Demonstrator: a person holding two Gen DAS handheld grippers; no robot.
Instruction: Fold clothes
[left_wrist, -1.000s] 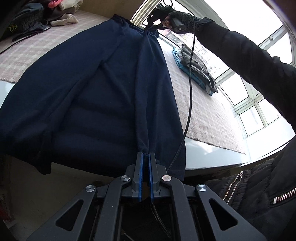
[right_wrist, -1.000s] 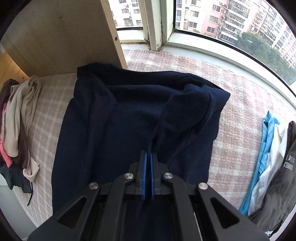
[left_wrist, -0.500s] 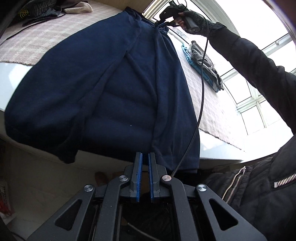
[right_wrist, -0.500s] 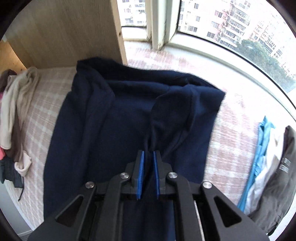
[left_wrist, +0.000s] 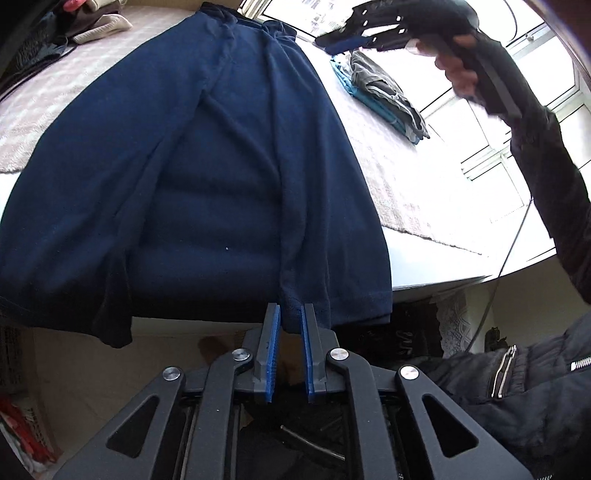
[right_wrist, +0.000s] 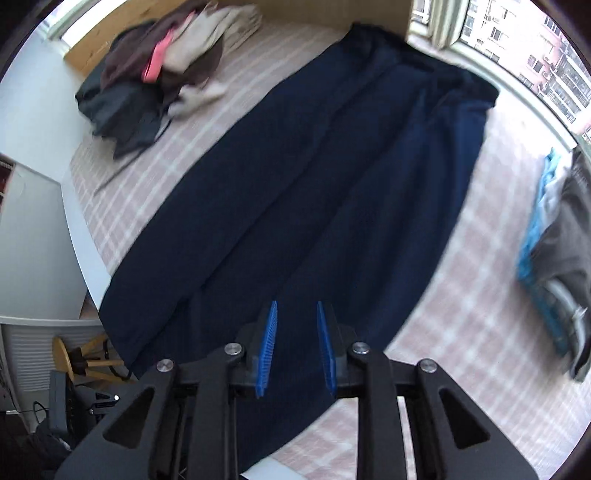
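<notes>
Navy garment (left_wrist: 221, 177) lies spread lengthwise on the checked mat (right_wrist: 461, 295), far end by the window, near hem hanging over the front edge of the platform. Its long sides look folded in toward the middle, leaving a narrow panel with a ridge down the centre. Judged: lengthwise folds done; crosswise folds and stacking remain.

Left gripper (left_wrist: 290, 321): jaws opening, a tuck of the hem between the blue pads, which no longer seem to press it. Right gripper (right_wrist: 295, 332): jaws opening, nothing between them, held above the near part of the garment; the left wrist view shows it lifted clear.

Folded stack (right_wrist: 554, 258) (blue, white, grey) at the mat's right edge. Unfolded pile (right_wrist: 155, 77) at the far left corner. No containers in view.
</notes>
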